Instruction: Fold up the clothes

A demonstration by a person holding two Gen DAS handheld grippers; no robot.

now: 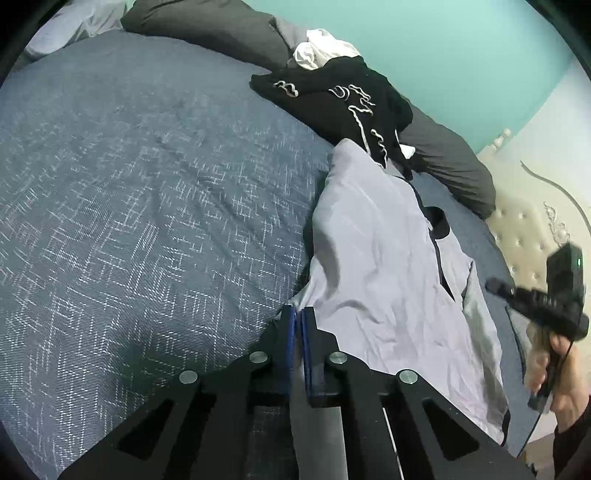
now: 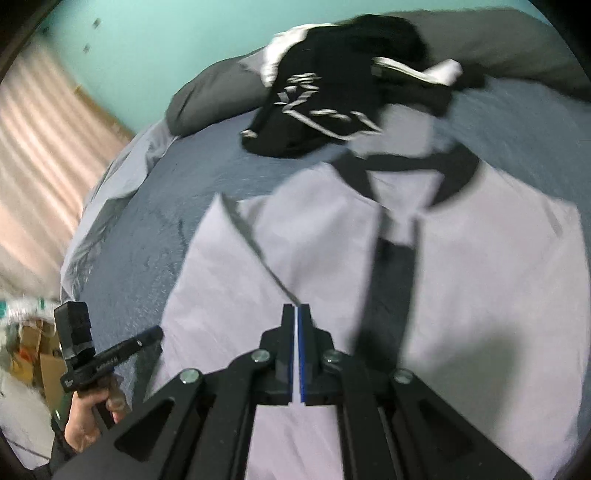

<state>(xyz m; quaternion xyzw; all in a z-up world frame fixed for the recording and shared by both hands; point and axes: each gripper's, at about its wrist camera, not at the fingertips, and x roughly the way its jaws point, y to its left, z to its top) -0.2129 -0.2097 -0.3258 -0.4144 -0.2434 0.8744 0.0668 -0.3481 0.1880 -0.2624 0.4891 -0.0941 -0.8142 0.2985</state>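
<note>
A pale lavender shirt (image 2: 461,295) with a black collar and placket lies chest-up on the blue-grey bedspread (image 1: 147,184). In the right wrist view my right gripper (image 2: 298,308) is shut on a raised fold of the shirt's left side, with a thin strip of cloth showing between the pads. My left gripper (image 1: 298,314) is shut on the shirt (image 1: 388,277) at its near edge, and cloth runs back between its fingers. Each gripper shows in the other's view, held by a hand: the left gripper (image 2: 147,334) at the shirt's left edge, the right gripper (image 1: 493,285) at the far right.
A black garment with white print (image 1: 343,99) and a white garment (image 1: 321,48) are heaped against dark grey pillows (image 1: 207,26) by the teal wall. A cream tufted headboard (image 1: 524,236) stands at the right. Boxes and clutter (image 2: 33,343) sit beside the bed.
</note>
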